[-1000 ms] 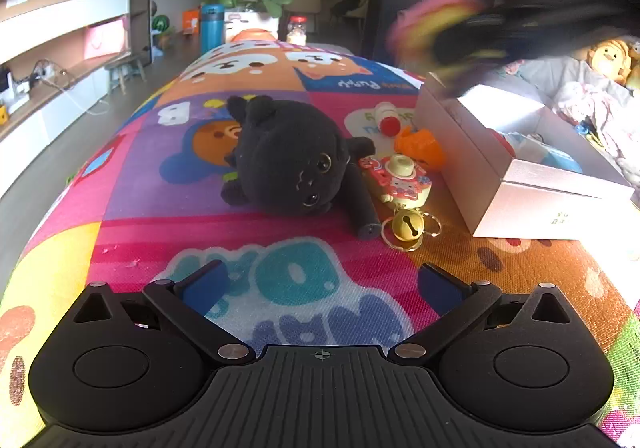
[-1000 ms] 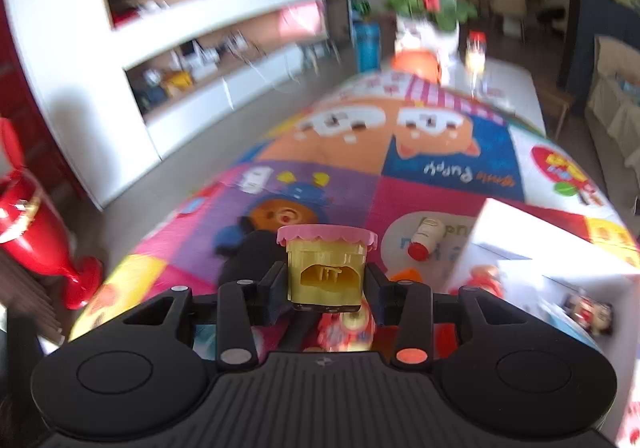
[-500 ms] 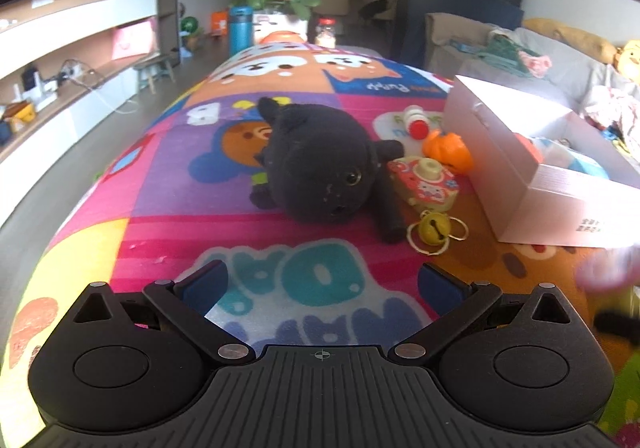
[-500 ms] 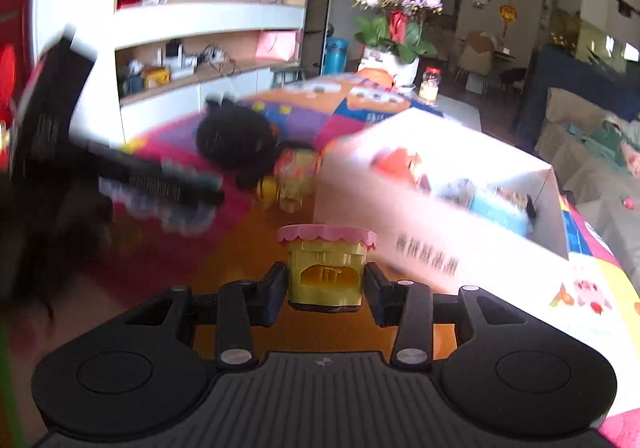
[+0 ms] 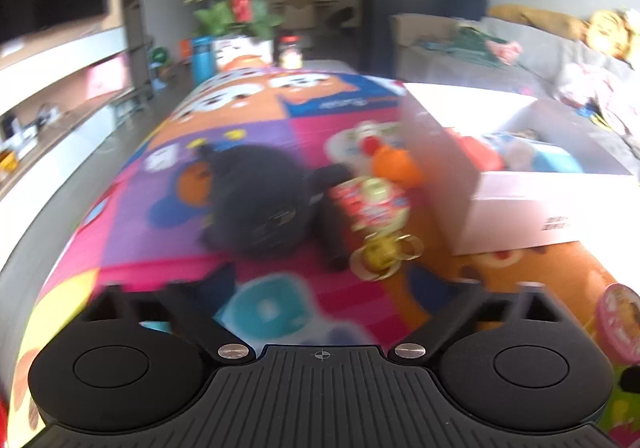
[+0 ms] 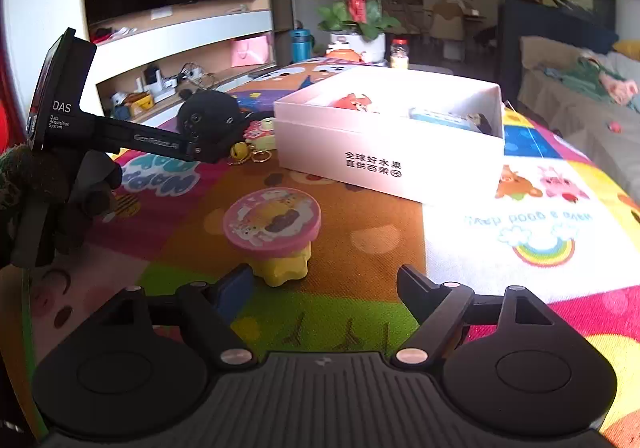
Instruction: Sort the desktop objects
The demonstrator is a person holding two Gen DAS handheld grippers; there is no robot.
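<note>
Your right tool [image 6: 324, 284] is opening, releasing the pink-topped yellow toy [image 6: 276, 236] onto the surface's near edge. Your left tool [image 5: 332, 288] is closing on nothing, heading toward the plush [image 5: 256, 203]; it's looking soft and light, so pinch its body.

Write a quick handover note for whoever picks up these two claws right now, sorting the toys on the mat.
Right claw: jaws opening, nothing gripped; the pink-lidded yellow toy stands on the mat just ahead, in front of the white box.
Left claw: jaws closing, empty, aimed at the black plush.
In the box: a few toys.
Left out: plush, bell keychain, round pink toy, orange toy, the yellow toy.
</note>
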